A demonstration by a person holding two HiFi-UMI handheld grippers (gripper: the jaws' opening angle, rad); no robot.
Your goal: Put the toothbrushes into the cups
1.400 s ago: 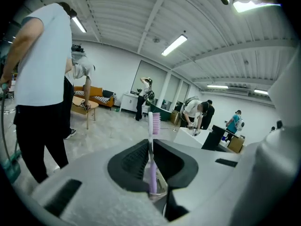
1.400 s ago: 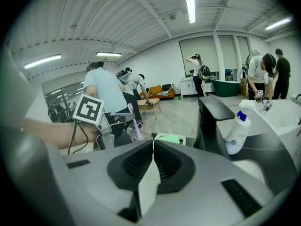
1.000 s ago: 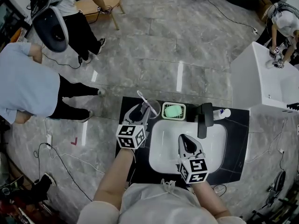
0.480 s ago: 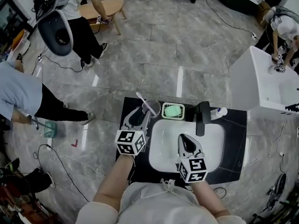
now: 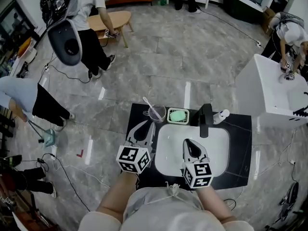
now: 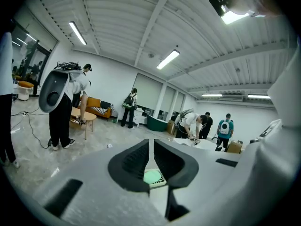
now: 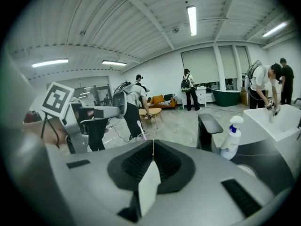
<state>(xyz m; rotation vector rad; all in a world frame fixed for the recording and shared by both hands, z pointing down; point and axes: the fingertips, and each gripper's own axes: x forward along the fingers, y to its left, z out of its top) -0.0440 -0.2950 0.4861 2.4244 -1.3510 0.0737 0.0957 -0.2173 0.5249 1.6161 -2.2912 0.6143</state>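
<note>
Left side: your left tongs [image 5: 146, 126] hang over the dark table [image 5: 240, 143], just short of the cup [image 5: 157, 113]. Their jaws have just been closing and now stand a narrow slit apart, with nothing between them.

Centre left: one toothbrush [image 5: 148, 105] stands in the cup, leaning to the left, its head above the rim. The cup is upright at the far left corner of the sink [image 5: 211, 150], just beside the green soap dish [image 5: 178, 115].

Centre: your right tongs [image 5: 189, 144] hang over the sink with the jaws brought together and empty.

Assessment: one toothbrush is delivered. No second toothbrush or second cup shows on the table in any view. On this evidence the task looks complete or nearly so; nothing further to pick up is visible.
</note>
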